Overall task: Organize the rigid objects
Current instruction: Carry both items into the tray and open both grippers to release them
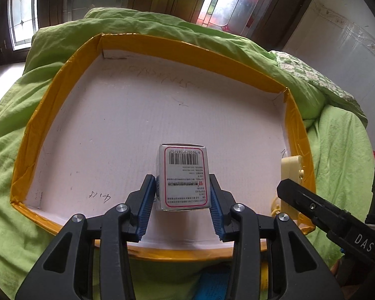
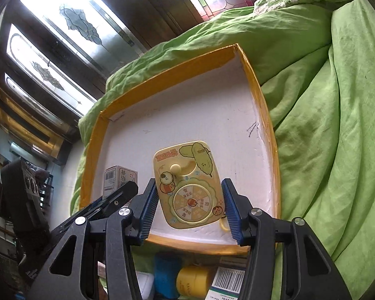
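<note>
My left gripper (image 1: 182, 187) is shut on a small white box (image 1: 185, 165) with a barcode and a red border, its blue pads pressing on the box's two sides. It holds the box over the near part of a yellow-rimmed tray (image 1: 187, 47) with a white floor. My right gripper (image 2: 188, 187) is shut on a cream toy panel (image 2: 187, 175) with a spinner wheel and cartoon figures, over the tray's (image 2: 162, 75) near right part. The right wrist view also shows the white box (image 2: 118, 178) at the left.
The tray lies on a rumpled green duvet (image 2: 325, 125). Just in front of its near rim lie a blue roll (image 2: 167, 272), a yellow jar (image 2: 192, 280) and a barcoded box (image 2: 227, 282). A patterned pillow (image 1: 310, 72) and leaded windows (image 1: 22, 12) stand beyond.
</note>
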A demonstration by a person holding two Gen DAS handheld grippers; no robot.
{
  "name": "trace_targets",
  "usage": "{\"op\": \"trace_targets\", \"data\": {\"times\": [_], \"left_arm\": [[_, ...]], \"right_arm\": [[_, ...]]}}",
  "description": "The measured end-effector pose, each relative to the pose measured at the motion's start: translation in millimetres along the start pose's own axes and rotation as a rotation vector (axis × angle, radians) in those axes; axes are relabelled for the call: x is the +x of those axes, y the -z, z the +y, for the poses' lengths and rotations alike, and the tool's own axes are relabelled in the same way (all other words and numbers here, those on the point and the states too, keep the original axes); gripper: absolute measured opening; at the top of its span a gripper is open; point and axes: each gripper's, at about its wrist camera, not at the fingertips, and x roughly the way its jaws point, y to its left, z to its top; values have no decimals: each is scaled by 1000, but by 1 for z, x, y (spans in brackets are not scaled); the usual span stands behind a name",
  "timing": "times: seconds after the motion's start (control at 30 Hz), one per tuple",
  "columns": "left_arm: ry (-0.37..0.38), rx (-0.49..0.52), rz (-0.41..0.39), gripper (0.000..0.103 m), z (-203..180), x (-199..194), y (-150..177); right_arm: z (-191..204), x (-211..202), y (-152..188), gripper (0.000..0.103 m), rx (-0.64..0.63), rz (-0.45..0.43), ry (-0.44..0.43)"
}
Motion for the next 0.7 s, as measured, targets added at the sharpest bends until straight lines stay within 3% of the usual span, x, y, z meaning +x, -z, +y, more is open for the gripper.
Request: {"op": "trace_targets", "data": {"times": [0.63, 0.7], "left_arm": [[-113, 147, -18, 40, -9, -1, 12], [-109, 136, -13, 46, -7, -1, 10]], "right_arm": [[8, 25, 11, 46, -220, 6, 287], [7, 28, 12, 46, -224, 19, 302]]}}
